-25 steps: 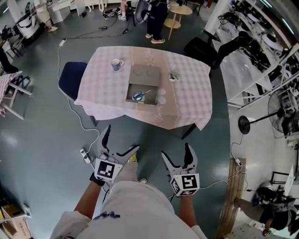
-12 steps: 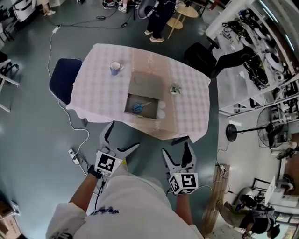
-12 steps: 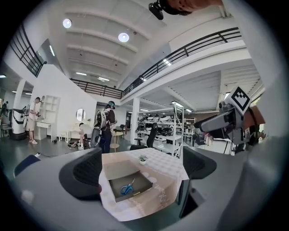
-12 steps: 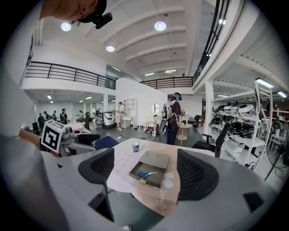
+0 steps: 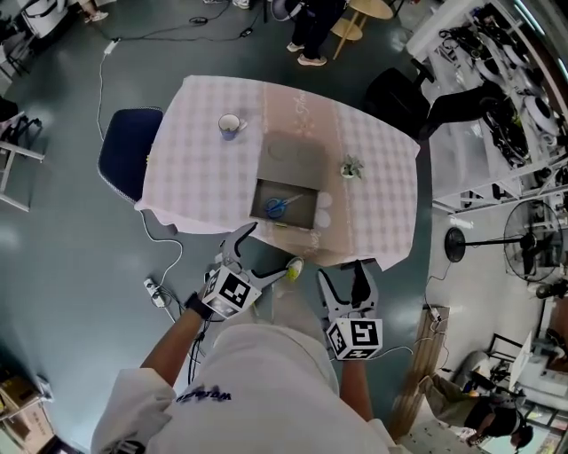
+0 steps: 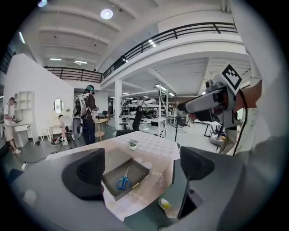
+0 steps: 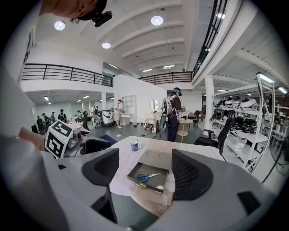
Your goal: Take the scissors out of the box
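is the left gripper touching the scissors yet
Apart. Left gripper view: the scissors lie in the box well beyond the left gripper, whose open jaws have just been closing slightly with nothing between.

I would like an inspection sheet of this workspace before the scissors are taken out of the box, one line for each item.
Surface: table, covered by a checked cloth.
Job's things: blue-handled scissors lie inside the open box.
Clutter: mug, small plant, flat grey panel behind the box.
Grippers: left gripper and right gripper open, jaws just closing slightly, nothing between them, both short of the table.
Cables: power strip with cable on the floor.
Surroundings: blue chair, standing fan, people beyond the table.
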Demonstrator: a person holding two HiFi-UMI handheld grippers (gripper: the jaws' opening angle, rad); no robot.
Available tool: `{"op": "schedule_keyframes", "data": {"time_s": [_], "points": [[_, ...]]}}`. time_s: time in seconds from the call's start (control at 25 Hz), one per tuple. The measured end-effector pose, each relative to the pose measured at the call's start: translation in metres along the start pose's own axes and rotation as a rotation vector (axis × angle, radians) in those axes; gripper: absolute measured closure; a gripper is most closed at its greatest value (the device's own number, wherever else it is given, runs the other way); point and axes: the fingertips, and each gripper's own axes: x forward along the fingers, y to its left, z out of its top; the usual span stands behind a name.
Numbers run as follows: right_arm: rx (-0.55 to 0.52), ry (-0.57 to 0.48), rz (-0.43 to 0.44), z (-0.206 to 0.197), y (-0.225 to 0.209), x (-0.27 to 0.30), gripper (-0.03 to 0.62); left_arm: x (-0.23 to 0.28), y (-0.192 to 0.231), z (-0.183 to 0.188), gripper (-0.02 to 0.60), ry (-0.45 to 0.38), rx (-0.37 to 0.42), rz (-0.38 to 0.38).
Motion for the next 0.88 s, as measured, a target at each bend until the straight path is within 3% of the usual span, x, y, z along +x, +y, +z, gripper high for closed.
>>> {"op": "schedule_keyframes", "data": {"time_s": [0.16,0.28,0.48,0.6,0.72,0.88], "points": [[-0.034,0.005,0.025,0.003,-0.009,0.029,0.252,0.015,0.007,-0.007,0.089,0.047,-0.025,-0.004],[-0.078,-0.001,0.031,0.003,-0.023,0.049,0.341,0.028,0.003,-0.009,0.131,0.087,-0.011,-0.029],[-0.081,0.011,0.046,-0.003,-0.051,0.095,0.423,0.049,0.018,-0.015,0.154,0.134,-0.056,0.011],[-0.166,0.059,0.007,-0.017,-0.081,0.119,0.499,0.064,0.033,-0.011,0.181,0.148,-0.069,0.054],[-0.105,0.112,0.022,-0.036,-0.110,0.132,0.591,0.084,0.043,-0.011,0.187,0.161,-0.102,0.078],[-0.100,0.241,0.037,-0.086,-0.142,0.152,0.591,0.110,0.051,-0.027,0.187,0.200,-0.122,0.091]]}}
